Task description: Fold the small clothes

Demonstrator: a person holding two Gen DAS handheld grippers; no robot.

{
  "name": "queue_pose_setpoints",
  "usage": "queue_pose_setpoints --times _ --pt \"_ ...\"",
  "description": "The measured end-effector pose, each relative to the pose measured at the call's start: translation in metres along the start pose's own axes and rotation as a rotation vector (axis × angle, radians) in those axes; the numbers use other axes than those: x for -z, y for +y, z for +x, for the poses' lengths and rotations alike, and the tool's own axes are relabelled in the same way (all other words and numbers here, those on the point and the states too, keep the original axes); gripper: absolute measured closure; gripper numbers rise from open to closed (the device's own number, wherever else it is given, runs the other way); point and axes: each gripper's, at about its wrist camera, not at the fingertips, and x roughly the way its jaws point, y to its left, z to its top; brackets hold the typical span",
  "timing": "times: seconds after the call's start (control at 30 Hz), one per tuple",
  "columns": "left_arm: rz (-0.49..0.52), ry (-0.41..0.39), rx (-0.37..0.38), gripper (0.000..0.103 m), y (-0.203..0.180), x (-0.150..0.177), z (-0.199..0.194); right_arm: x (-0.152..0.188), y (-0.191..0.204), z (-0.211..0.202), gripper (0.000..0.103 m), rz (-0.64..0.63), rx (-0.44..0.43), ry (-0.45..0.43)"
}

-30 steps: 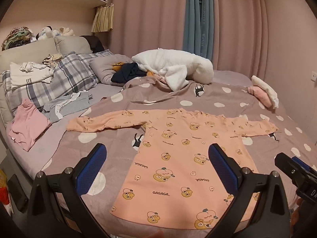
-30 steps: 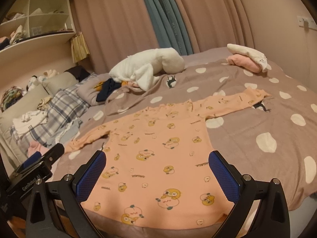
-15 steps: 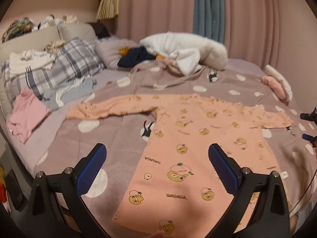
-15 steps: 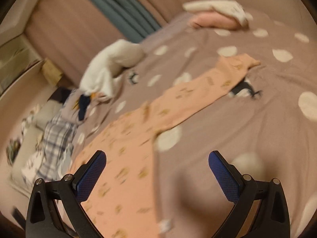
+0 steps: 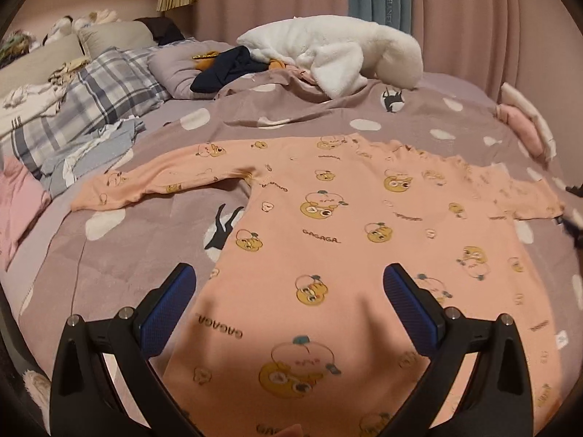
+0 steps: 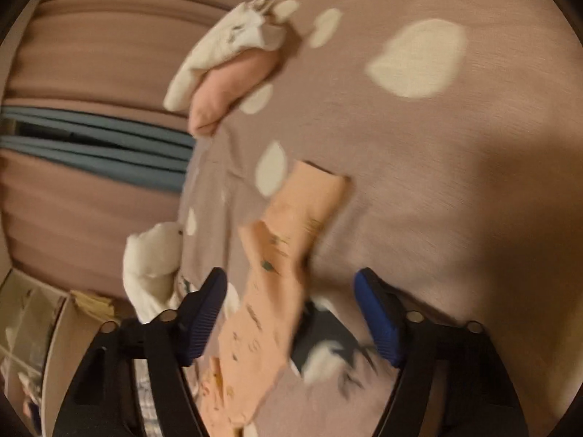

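A peach long-sleeved child's top (image 5: 328, 225) with cartoon prints lies flat on the mauve polka-dot bedspread (image 5: 145, 240), both sleeves spread out. My left gripper (image 5: 289, 302) is open and empty, hovering over the top's lower body. My right gripper (image 6: 291, 309) is open and empty, rolled sideways, just above the top's right sleeve (image 6: 288, 240), whose cuff lies ahead of the fingers. The right gripper's tip shows at the right edge of the left wrist view (image 5: 574, 224). The right view is blurred.
A white fleece blanket (image 5: 339, 51) and a dark garment (image 5: 226, 69) lie at the bed's far side. Plaid pillows (image 5: 91, 102) and loose clothes (image 5: 22, 200) are at left. A folded pink and white pile (image 6: 226, 69) sits near the right edge. Curtains (image 5: 455, 11) hang behind.
My left gripper moved forward and lower over the top's body. My right gripper swung right, rolled sideways and dropped close over the right sleeve.
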Motion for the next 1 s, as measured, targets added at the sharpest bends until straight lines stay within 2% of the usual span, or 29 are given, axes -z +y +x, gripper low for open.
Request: queue_pose_setpoints --times 0.13,0.17,0.2,0.27,0.4,0.5,0.57,0.67,0.83,0.9,1.0 --pt "-0.017 0.004 0.005 0.0 0.004 0.0 0.009 -0.002 0.009 0.019 0.063 -0.014 0.055 0.002" --pt "-0.027 0.008 0.012 0.0 0.008 0.0 0.011 -0.004 0.012 0.02 0.084 -0.021 0.088 -0.018" --pt "-0.036 0.01 0.014 0.0 0.01 0.0 0.012 -0.003 0.016 0.018 0.096 -0.033 0.109 -0.046" --pt "-0.059 0.019 0.015 0.0 0.015 0.001 0.016 -0.01 0.022 0.015 0.098 -0.067 0.114 -0.066" --pt "-0.119 0.036 0.071 0.0 0.027 0.002 0.02 -0.012 0.057 -0.008 0.098 -0.165 0.153 -0.078" --pt "-0.161 0.051 0.117 0.0 0.042 0.002 0.015 0.001 0.105 -0.023 0.098 -0.232 0.067 -0.082" --pt "-0.198 0.087 0.124 0.0 0.057 0.003 0.013 0.021 0.147 -0.026 0.098 -0.33 0.057 -0.068" --pt "-0.258 0.074 0.141 0.0 0.088 0.007 0.004 0.059 0.208 -0.013 0.098 -0.44 0.07 -0.031" --pt "-0.375 0.043 0.125 0.0 0.147 0.019 -0.011 0.139 0.286 0.036 0.098 -0.553 -0.009 0.085" --pt "-0.407 0.027 0.096 0.0 0.164 0.025 -0.013 0.183 0.314 0.069 0.098 -0.617 -0.023 0.163" --pt "-0.473 0.059 0.037 0.0 0.195 0.037 -0.011 0.245 0.335 0.108 0.098 -0.688 -0.001 0.264"
